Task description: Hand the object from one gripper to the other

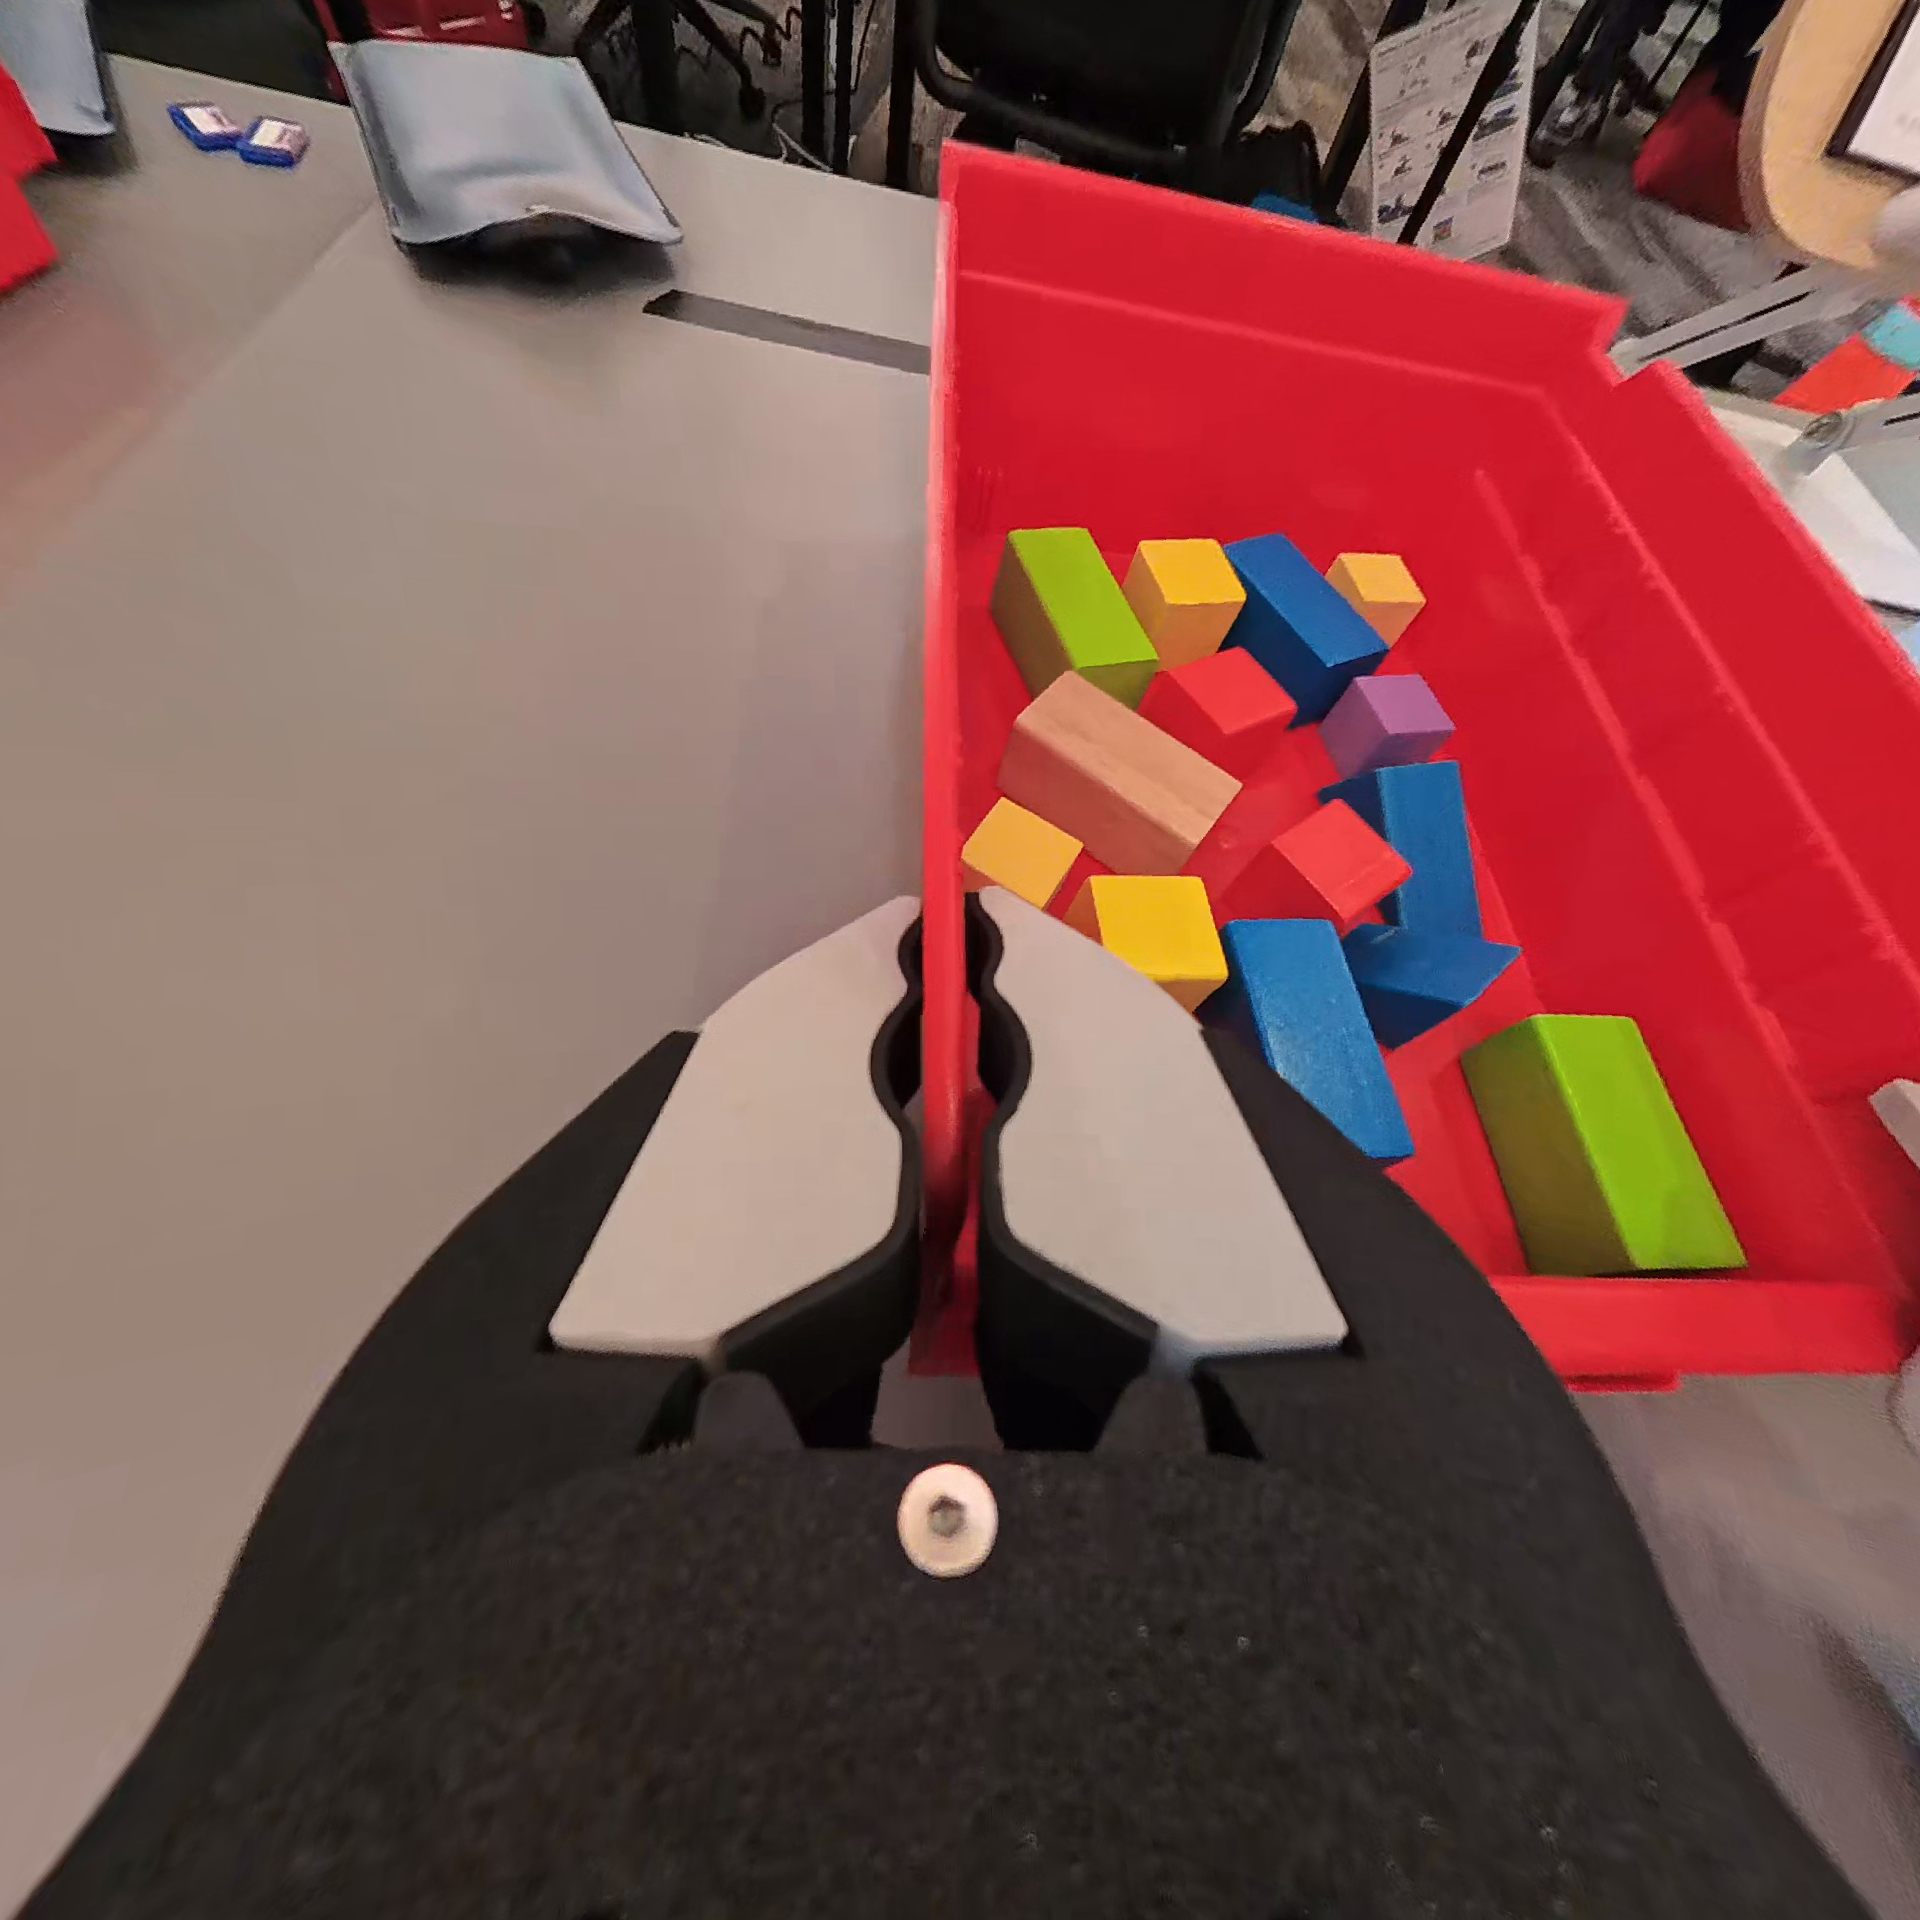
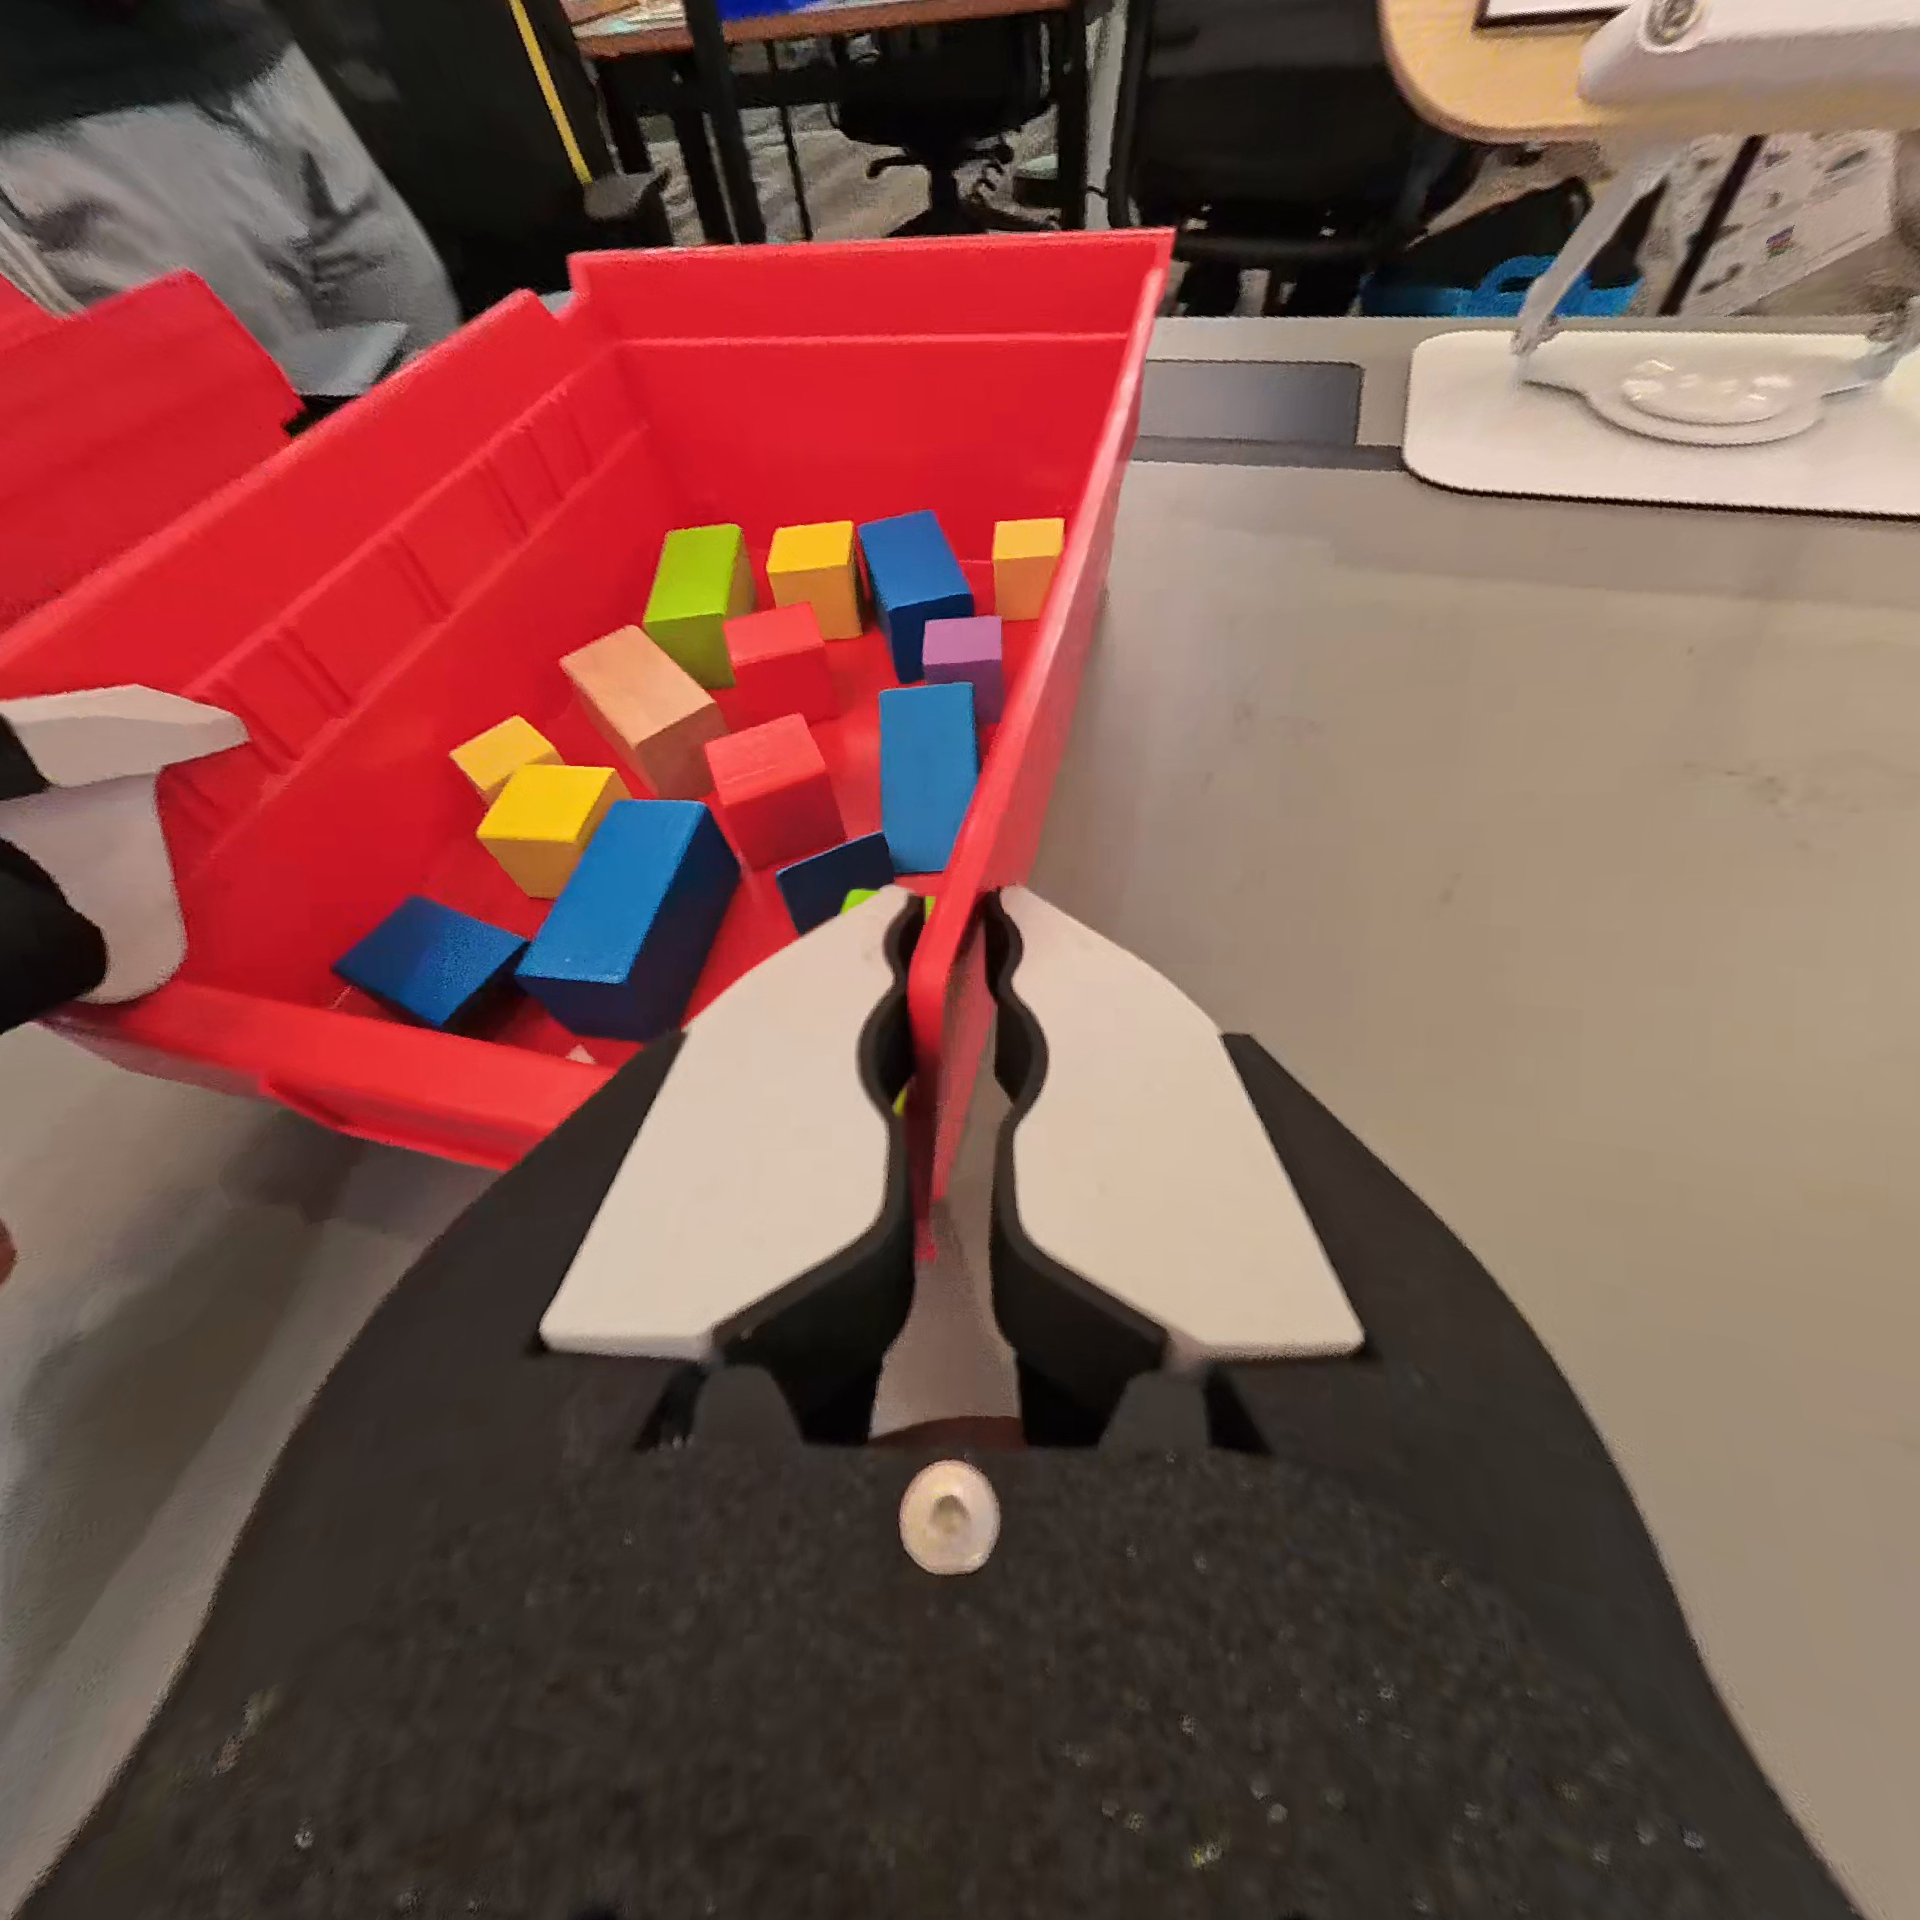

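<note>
Presently both grippers clamp the red bin [image 1: 1299,343] by opposite side walls. Nearest, the left gripper [image 1: 948,925] has its fingers closed on the bin's left wall, one inside, one outside; the right gripper [image 2: 954,902] grips the right wall likewise. Farther in, coloured wooden blocks [image 2: 644,707] lie loose on the bin floor. Beyond, a grey pouch [image 1: 499,156] rests on the grey table [image 1: 416,675].

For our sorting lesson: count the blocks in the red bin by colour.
Blue blocks: 5
Yellow or orange blocks: 4
Green blocks: 2
Red blocks: 2
Purple block: 1
Plain wood block: 1
Total: 15
</note>
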Demonstrator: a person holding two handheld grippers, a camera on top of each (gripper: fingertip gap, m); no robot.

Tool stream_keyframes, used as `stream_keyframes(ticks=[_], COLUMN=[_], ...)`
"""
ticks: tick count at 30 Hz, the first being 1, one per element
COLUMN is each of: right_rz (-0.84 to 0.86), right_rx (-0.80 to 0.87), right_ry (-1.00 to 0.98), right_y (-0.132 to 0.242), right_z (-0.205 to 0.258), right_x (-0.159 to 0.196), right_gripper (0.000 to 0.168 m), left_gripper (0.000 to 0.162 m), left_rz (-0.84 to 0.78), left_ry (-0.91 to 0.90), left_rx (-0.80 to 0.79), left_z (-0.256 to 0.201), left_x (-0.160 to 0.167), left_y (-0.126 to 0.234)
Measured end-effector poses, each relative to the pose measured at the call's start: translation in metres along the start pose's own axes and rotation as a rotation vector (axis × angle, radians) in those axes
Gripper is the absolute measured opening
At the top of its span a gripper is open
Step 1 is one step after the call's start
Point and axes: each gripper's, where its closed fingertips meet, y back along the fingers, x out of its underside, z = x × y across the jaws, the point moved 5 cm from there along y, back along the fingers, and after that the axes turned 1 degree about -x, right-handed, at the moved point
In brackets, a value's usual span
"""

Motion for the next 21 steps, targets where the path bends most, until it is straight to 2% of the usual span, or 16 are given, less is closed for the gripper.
stream_keyframes(ticks=[4,7,9,14,18,21], right_rz=[0.058,0.094,0.058,-0.014,-0.091,-0.158], right_rx=[-0.113,-0.269,-0.32,-0.327,-0.178,0.006], right_ry=[0.015,0.051,0.12,0.222,0.195,0.133], right_y=[0.006,0.032,0.058,0.126,0.169,0.195], right_z=[-0.005,-0.014,-0.034,-0.129,-0.231,-0.312], right_x=[0.0,-0.007,-0.016,-0.031,-0.035,-0.024], right_gripper=[0.014,0.02,0.029,0.035,0.038,0.04], left_gripper=[0.008,0.04,0.044,0.049,0.049,0.049], left_rz=[0.001,-0.081,-0.151,-0.172,-0.172,-0.174], left_ry=[0.017,0.061,0.105,0.025,-0.048,-0.064], left_rx=[0.03,0.008,0.044,0.131,0.231,0.276], left_z=[-0.002,0.003,0.0,-0.038,-0.087,-0.112], left_x=[0.002,-0.011,-0.021,-0.018,-0.001,0.008], left_y=[0.006,0.026,0.045,0.084,0.107,0.108])
